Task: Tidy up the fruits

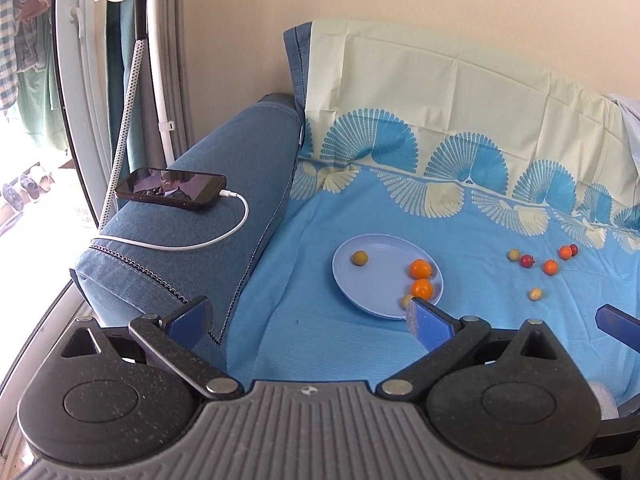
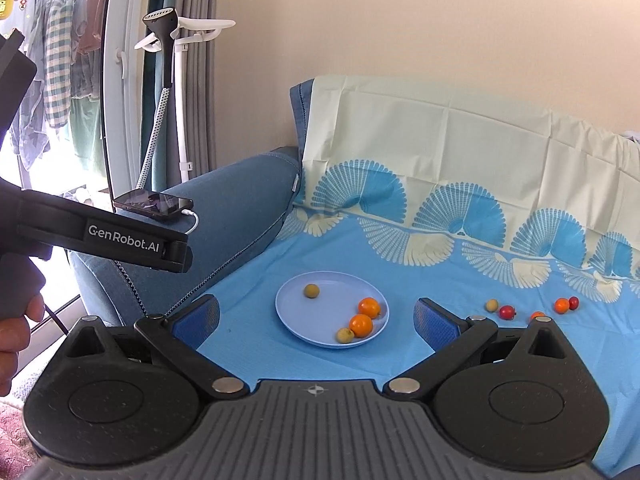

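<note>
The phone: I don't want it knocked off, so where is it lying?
The phone lies on the blue sofa armrest, left of the plate, with a white charging cable plugged in.

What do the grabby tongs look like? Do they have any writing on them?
Each pair of tongs, left tongs and right tongs, has two blue textured pads on black speckled link arms with silver pivot pins, above round black housings and a grey ribbed base. Seen from the side, the left one's black body carries white lettering "GenRobot.AI". No sleeve shows.
</note>
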`<control>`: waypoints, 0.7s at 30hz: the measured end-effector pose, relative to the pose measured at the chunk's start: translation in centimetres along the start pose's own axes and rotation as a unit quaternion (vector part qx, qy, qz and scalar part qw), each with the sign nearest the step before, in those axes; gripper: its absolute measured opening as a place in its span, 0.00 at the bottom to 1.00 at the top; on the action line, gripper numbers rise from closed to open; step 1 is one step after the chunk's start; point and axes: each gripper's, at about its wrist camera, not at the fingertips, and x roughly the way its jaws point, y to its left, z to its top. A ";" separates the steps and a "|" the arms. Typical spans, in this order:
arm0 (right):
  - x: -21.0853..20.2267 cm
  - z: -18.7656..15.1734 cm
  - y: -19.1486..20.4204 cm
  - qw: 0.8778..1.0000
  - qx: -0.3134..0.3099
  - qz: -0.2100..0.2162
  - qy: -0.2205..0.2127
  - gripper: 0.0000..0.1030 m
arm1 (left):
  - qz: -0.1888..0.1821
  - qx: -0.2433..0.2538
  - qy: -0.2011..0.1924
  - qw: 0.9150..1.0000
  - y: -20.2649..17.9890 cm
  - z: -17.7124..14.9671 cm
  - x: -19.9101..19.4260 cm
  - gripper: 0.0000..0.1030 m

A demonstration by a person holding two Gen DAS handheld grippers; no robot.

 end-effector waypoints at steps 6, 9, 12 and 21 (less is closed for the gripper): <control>-0.1 0.0 0.1 1.000 0.002 -0.001 0.001 0.99 | 0.000 0.001 0.001 1.000 0.0 -0.1 0.1 1.00; 0.0 0.0 0.1 1.000 0.004 -0.002 0.002 0.99 | 0.001 0.000 0.003 1.000 0.0 -0.1 0.3 1.00; 0.2 0.0 0.3 1.000 0.006 -0.002 0.005 0.99 | 0.001 -0.001 0.007 1.000 -0.1 -0.2 0.5 1.00; 0.8 -0.1 0.2 1.000 0.014 -0.002 0.016 0.99 | 0.005 0.001 0.021 1.000 -0.1 -0.4 1.5 1.00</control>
